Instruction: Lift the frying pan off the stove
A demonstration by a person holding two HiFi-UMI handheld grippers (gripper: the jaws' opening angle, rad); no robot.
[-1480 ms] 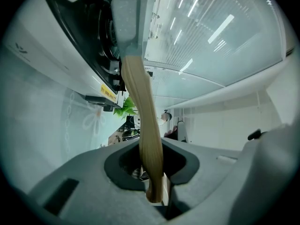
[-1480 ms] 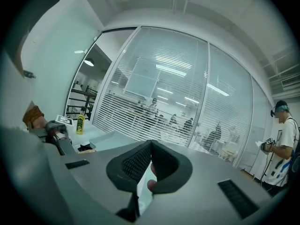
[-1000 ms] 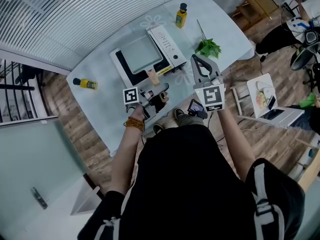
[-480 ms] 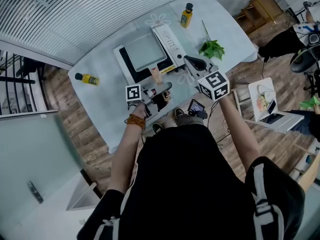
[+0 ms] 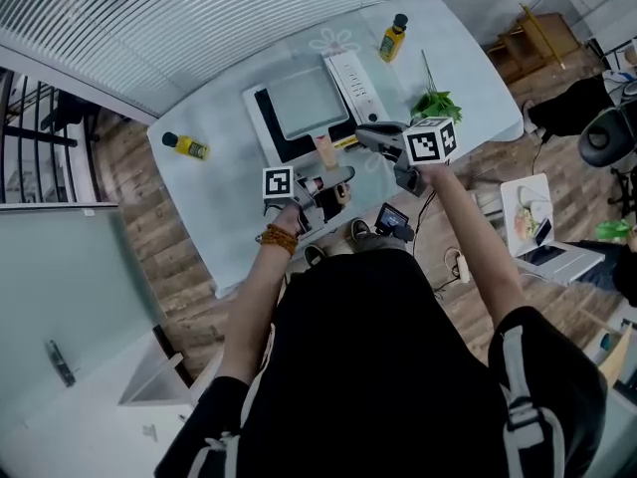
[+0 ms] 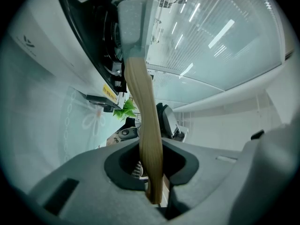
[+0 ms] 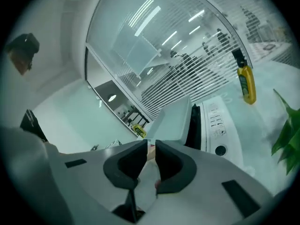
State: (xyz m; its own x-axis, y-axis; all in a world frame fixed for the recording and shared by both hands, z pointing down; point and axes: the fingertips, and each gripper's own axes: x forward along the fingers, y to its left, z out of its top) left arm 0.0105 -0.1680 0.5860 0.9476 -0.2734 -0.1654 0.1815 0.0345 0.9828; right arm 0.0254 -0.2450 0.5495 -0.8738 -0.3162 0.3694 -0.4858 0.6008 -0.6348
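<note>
Tabletop [image 5: 224,192]: my left gripper [image 6: 152,168] clamps the pan handle [image 6: 140,102], which runs straight out from its jaws. Right gripper [image 7: 150,146] is nearby, jaws just cracking open, empty.

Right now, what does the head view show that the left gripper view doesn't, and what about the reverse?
Only the head view shows the whole table, the frying pan from above, and two yellow bottles, one at the far edge, one at the left. Only the left gripper view shows, close up, the left gripper's fingers closed on the wooden handle. Both show that handle, the white stove and the green plant.
</note>
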